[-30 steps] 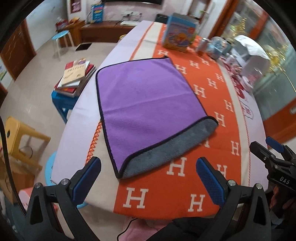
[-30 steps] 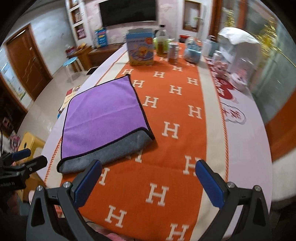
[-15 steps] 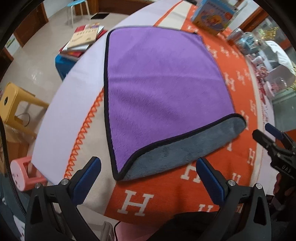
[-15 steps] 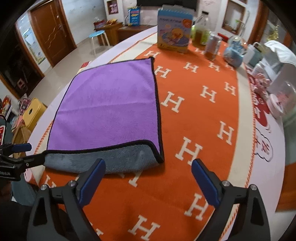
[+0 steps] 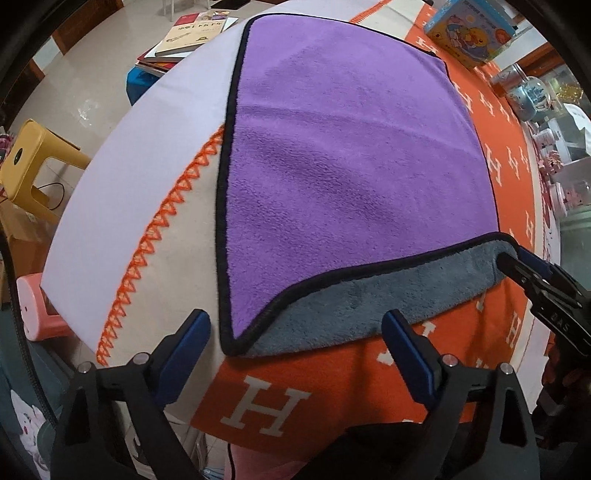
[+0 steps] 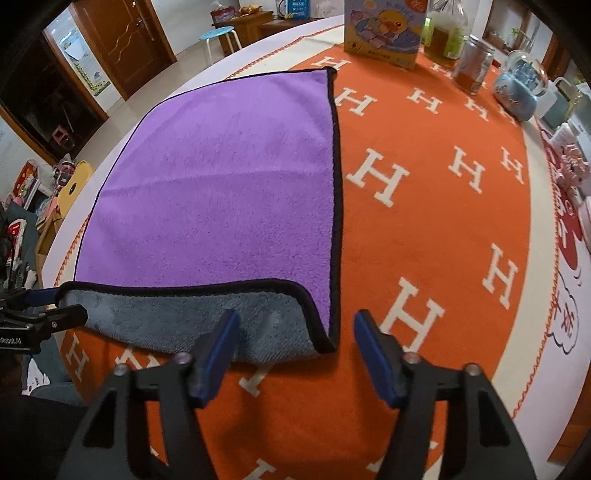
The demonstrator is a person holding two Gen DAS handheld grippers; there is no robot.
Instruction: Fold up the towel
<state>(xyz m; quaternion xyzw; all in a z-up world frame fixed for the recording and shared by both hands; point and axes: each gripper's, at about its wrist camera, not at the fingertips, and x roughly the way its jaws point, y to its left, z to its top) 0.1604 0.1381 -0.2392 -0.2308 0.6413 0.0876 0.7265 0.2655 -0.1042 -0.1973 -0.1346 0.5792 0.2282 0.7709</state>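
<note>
A purple towel [image 5: 351, 147] with a black hem lies folded on the orange tablecloth [image 5: 280, 373]; its grey underside [image 5: 369, 299] shows along the near edge. It also shows in the right wrist view [image 6: 221, 184]. My left gripper [image 5: 295, 347] is open, its jaws either side of the towel's near left corner. My right gripper [image 6: 295, 343] is open, its jaws straddling the near right corner [image 6: 325, 332]. The right gripper also shows in the left wrist view [image 5: 517, 262], at the towel's right corner.
A picture box [image 6: 384, 29], a jar [image 6: 472, 66], a bottle [image 6: 443, 37] and a glass globe [image 6: 521, 85] stand at the table's far end. A yellow stool [image 5: 33, 170], a pink stool [image 5: 37, 306] and books [image 5: 184, 37] are on the left.
Both grippers have moved forward and down to the towel's near corners. The right gripper's jaws have narrowed a little. The towel has not moved.
</note>
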